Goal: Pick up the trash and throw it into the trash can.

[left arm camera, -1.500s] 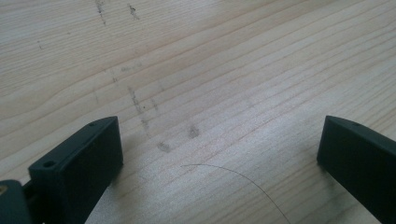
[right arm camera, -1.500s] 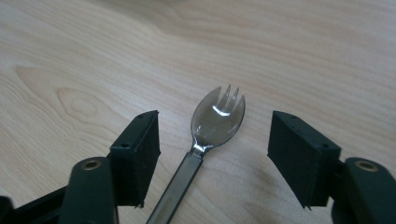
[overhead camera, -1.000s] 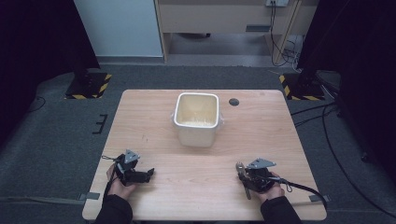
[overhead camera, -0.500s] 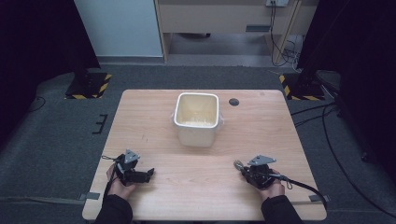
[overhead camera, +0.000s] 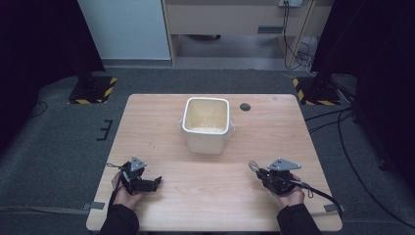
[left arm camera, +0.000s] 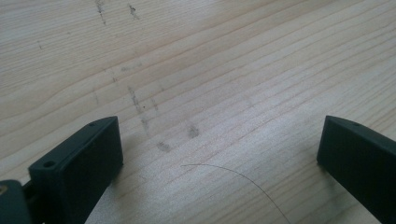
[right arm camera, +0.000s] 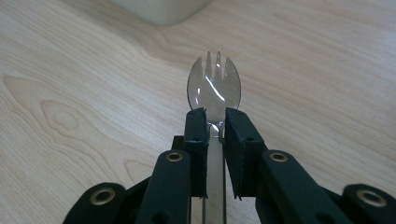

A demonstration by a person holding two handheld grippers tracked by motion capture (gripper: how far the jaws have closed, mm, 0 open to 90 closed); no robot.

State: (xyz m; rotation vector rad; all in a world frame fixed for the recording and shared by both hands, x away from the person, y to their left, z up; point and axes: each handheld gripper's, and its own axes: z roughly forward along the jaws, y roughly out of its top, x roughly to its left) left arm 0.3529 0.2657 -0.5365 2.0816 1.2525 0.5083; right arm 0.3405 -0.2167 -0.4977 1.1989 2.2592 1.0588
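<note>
judging from how things lie, the pick-up is done and the delivery is left. a clear plastic spork (right arm camera: 214, 88) is clamped by its handle between the closed jaws of the right gripper (right arm camera: 215, 122), its tined bowl sticking out past the jaw tips over the wooden table (overhead camera: 161, 127); in the high view the same spork (overhead camera: 253, 167) is seen at the near right of the table, pointing left and slightly away from the person. the white container (overhead camera: 206, 125) stands upright and open at the far middle of the table, well apart from the spork, and its inside appears to hold nothing that can be made out (the bottom is pale and partly shaded). the left gripper (overhead camera: 150, 183) is rested at the near left with its jaws spread wide and nothing between them, as its own view confirms over bare wood. what seems to remain is carrying the spork across to the container and letting it go inside.
</note>
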